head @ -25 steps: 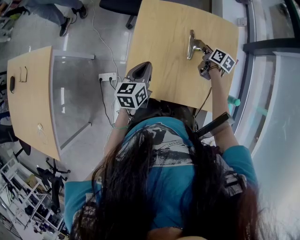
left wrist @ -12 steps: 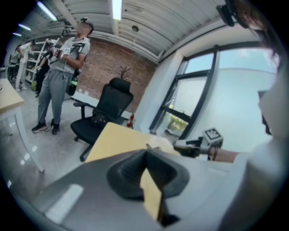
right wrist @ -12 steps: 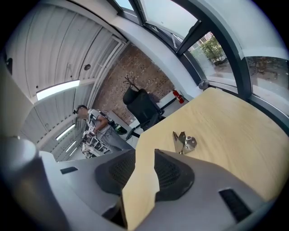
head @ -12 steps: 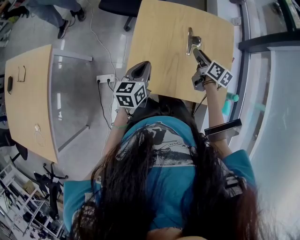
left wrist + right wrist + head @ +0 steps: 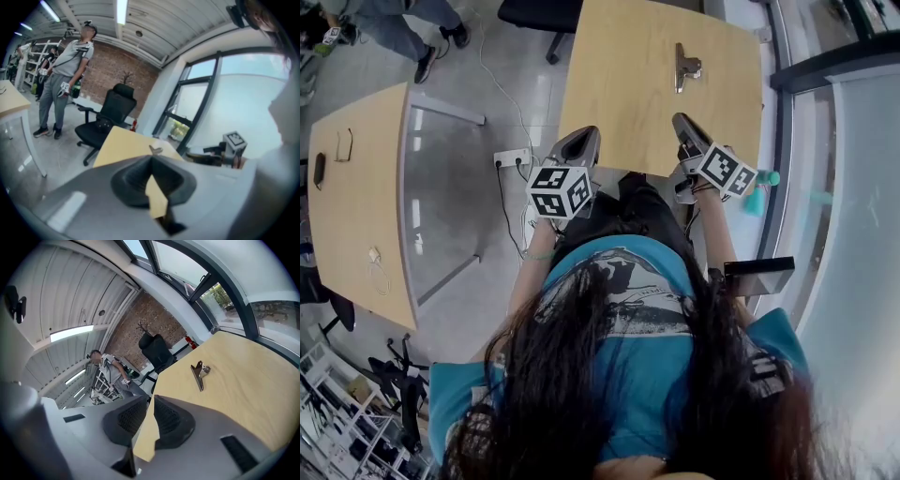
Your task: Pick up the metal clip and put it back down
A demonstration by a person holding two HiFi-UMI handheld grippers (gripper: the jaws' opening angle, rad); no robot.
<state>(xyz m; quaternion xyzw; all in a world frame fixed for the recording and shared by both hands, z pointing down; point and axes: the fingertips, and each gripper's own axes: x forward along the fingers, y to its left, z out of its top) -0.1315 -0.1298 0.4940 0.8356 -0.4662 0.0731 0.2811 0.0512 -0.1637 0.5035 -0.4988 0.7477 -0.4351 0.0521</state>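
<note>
**Metal clip lies on the table, both grippers held clear of it**

The metal clip (image 5: 685,67) lies flat on the far right part of the light wooden table (image 5: 619,84). Nothing touches it. In the right gripper view it sits alone on bare wood, well ahead of the jaws.

The right gripper (image 5: 685,125) hangs over the near right edge of the table, pointing toward the far side, with the clip well apart from its tip. Its jaws have just been closing. They now stand a narrow slit apart, and nothing sits between the dark ribbed pads (image 5: 168,420); only table surface shows through the gap. Its marker cube (image 5: 727,171) sits just behind the jaws, toward the person.

The left gripper (image 5: 581,138) hovers over the near left corner of the same table, well apart from the clip and level with the right gripper. In its own view the pads are pressed together at the tip and hold nothing.

Left of the work table stands a second wooden table (image 5: 356,187), with a power strip (image 5: 514,155) on the floor between the two. A black office chair (image 5: 105,119) stands at the far end of the work table, and a person (image 5: 65,70) stands further off to the left.
</note>
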